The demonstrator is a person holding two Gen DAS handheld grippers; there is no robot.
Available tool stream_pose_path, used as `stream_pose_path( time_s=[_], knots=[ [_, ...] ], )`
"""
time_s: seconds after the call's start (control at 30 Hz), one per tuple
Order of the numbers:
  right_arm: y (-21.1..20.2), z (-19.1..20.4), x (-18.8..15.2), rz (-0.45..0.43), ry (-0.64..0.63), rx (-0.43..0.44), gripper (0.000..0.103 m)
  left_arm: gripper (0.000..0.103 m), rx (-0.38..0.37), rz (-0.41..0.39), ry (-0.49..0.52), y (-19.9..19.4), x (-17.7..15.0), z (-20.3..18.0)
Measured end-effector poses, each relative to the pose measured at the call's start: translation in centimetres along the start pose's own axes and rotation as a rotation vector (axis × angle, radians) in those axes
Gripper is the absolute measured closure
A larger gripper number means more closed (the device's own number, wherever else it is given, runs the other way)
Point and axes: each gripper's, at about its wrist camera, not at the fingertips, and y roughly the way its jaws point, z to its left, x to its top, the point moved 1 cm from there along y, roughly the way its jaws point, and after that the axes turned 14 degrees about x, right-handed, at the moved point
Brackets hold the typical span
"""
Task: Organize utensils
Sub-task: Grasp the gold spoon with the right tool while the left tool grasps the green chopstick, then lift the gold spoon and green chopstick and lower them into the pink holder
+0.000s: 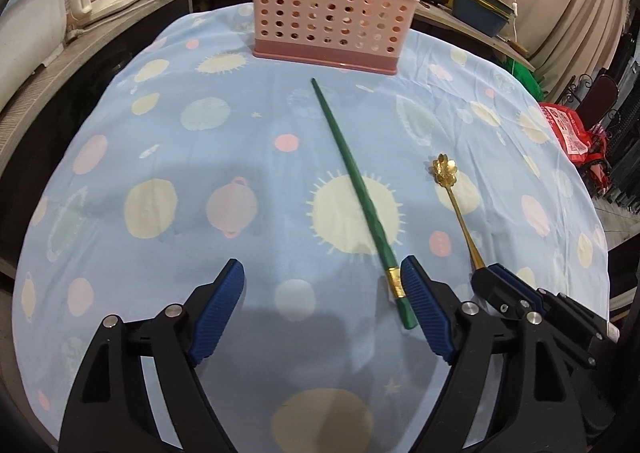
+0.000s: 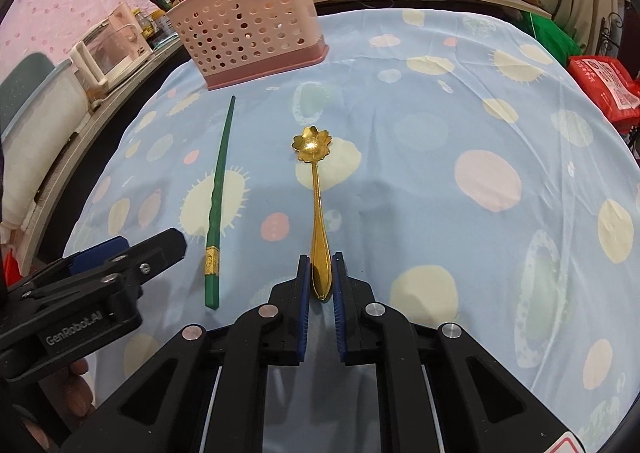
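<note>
The gold spoon [image 2: 317, 209] lies flat on the tablecloth [image 2: 460, 113], looks thin, stiff and probably slick, so the handle end is the spot. The right gripper [image 2: 320, 273] is already pinching it there. The green chopstick [image 1: 362, 203] lies beside the left gripper [image 1: 322, 273], which is wide open. The pink basket [image 1: 332, 9] stands further back.

Spoon [image 1: 457, 208] handle end hidden behind the right gripper [image 1: 504, 293], lower right; holder [image 2: 244, 33] contents indistinct, upper left.
</note>
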Motion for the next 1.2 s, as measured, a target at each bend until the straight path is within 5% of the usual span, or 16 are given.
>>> stream_pose_path(
  time_s=[0.23,0.4,0.57,0.67,1.2],
  knots=[
    [-0.1,0.0,-0.2,-0.003,0.001,0.006,0.092,0.029,0.006,0.020,0.029,1.2,-0.4,-1.5],
    [-0.1,0.2,-0.3,-0.005,-0.001,0.011,0.092,0.048,0.019,-0.001,0.052,1.0,-0.7,-1.2],
    [0.2,0.7,-0.3,0.000,-0.012,0.015,0.092,0.083,-0.021,0.004,0.073,0.7,-0.8,-0.9],
    [0.2,1.0,-0.3,0.001,-0.018,0.017,0.092,0.095,-0.043,0.013,0.078,0.7,-0.9,-0.9],
    [-3.2,3.5,2.0,-0.080,-0.062,0.057,0.097,0.096,-0.066,-0.058,0.019,-3.5,1.4,2.2]
  ],
)
